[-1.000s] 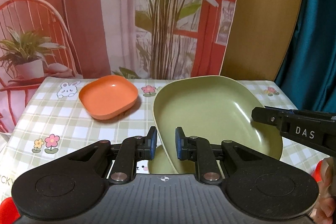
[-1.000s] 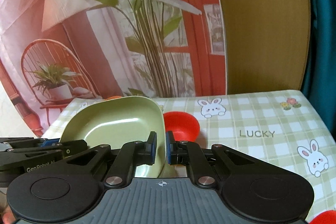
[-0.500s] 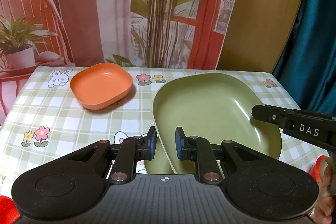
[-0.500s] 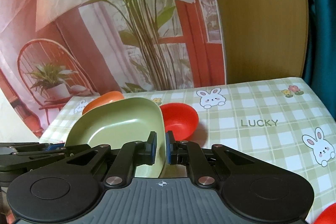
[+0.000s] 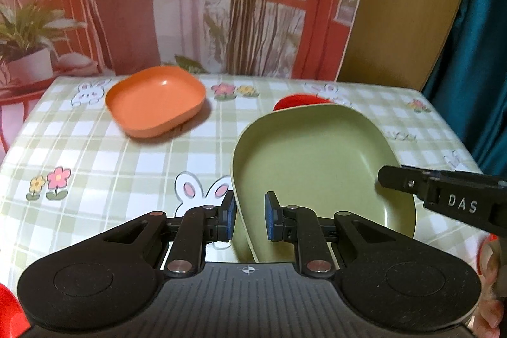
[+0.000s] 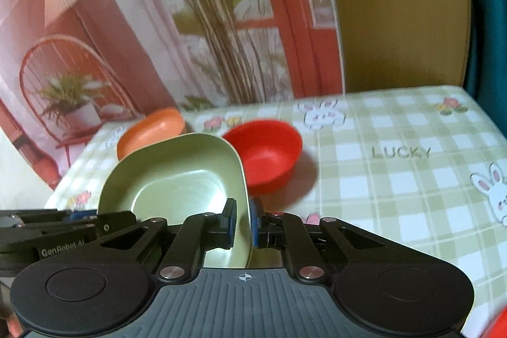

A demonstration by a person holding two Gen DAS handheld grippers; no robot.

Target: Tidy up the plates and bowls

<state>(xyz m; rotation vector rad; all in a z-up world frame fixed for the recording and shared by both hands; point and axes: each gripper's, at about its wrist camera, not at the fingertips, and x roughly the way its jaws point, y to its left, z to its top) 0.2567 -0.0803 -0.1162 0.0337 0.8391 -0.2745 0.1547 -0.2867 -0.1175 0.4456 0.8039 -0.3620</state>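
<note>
A: Where is the green plate (image 5: pixel 317 160) now?

B: Above the surface (image 5: pixel 95 148), tilted. The left gripper (image 5: pixel 250 219) and right gripper (image 6: pixel 242 222) each have jaws clamped on 1 side of its rim.

A: The risk?

B: I think uneven lowering could twist it loose, or knock the red bowl (image 6: pixel 264 154) just behind.

- The left wrist view sits just behind the left hand-held gripper (image 5: pixel 250 219), looking forward and steeply down along its fingers at the checked, rabbit-printed tabletop (image 5: pixel 95 154), close up.
- The right wrist view sits likewise behind the right hand-held gripper (image 6: pixel 243 222), facing the same printed backdrop, from further right.
- Both views share the rounded-square green plastic plate (image 5: pixel 317 160) (image 6: pixel 177 176), the orange plastic dish (image 5: pixel 155 100) (image 6: pixel 152 127) and the round red plastic bowl (image 5: pixel 298 102) (image 6: pixel 266 151).
- Each view catches the other gripper at its edge.
</note>
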